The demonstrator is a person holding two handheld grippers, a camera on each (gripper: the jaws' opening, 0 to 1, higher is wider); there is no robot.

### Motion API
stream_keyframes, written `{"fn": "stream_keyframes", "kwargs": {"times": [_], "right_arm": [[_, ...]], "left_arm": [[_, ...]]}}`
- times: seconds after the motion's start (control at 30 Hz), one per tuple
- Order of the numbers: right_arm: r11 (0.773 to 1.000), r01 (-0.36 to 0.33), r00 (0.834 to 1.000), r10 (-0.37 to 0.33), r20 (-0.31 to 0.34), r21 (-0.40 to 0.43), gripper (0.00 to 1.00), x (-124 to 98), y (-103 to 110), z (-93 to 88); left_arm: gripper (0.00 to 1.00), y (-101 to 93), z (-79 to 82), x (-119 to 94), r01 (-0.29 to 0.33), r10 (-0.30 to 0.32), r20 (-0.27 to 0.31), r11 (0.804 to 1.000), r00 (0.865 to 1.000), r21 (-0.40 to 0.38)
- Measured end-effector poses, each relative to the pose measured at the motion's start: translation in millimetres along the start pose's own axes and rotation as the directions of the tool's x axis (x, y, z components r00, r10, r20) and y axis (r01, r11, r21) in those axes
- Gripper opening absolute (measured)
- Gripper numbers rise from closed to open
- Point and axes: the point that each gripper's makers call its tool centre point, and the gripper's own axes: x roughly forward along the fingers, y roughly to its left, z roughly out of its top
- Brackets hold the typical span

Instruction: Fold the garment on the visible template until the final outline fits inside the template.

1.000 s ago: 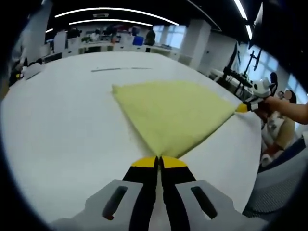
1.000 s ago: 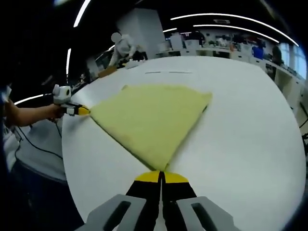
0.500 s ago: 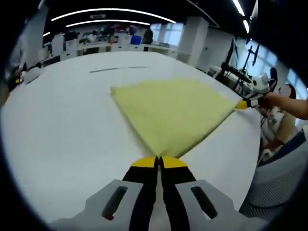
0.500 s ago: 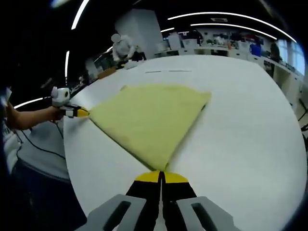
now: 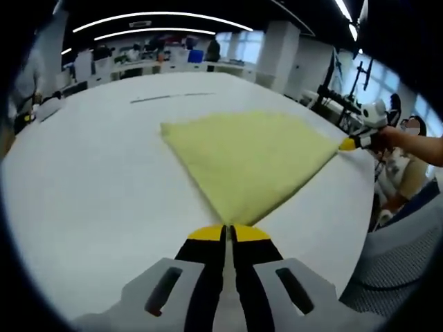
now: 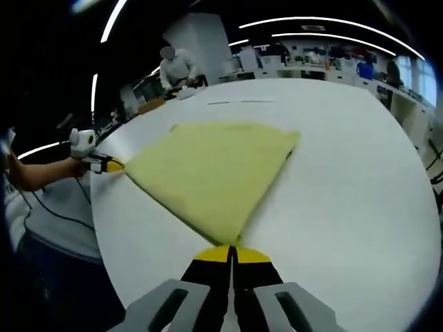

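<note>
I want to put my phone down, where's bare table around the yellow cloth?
Bare white table lies wide beside the yellow cloth, and past its far edge up to the thin dark line. Crowded: the two near corners, each pinched by a tool, left and right.

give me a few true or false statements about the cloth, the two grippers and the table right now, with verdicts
1. The pale yellow fabric garment lies spread on the white table. True.
2. The left gripper is open and clear of the garment. False: its fingers are shut on a garment corner.
3. The right gripper is shut on another corner of the garment. True.
4. The garment is rolled into a tight ball. False: it lies flat, stretched between the two held corners.
5. A dark line is marked on the table beyond the garment. True.
6. The garment is bright red. False: it is pale yellow.
</note>
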Motion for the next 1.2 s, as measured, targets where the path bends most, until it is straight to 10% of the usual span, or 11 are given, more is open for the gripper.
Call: {"fn": "stream_keyframes", "kwargs": {"times": [0.3,1.2], "right_arm": [[0.999,0.010,0.999,-0.011,0.031,0.037,0.01,-0.4,-0.3,6.8],[0.995,-0.033,0.981,0.050,0.186,-0.094,0.94,-37.4,61.0,60.5]], "left_arm": [[0.13,1.9,4.3,-2.3,-0.012,0.013,0.035,1.000,0.999,-0.026],[0.67,-25.4,65.0,-39.1,-0.008,0.005,0.207,1.000,0.978,0.011]]}}
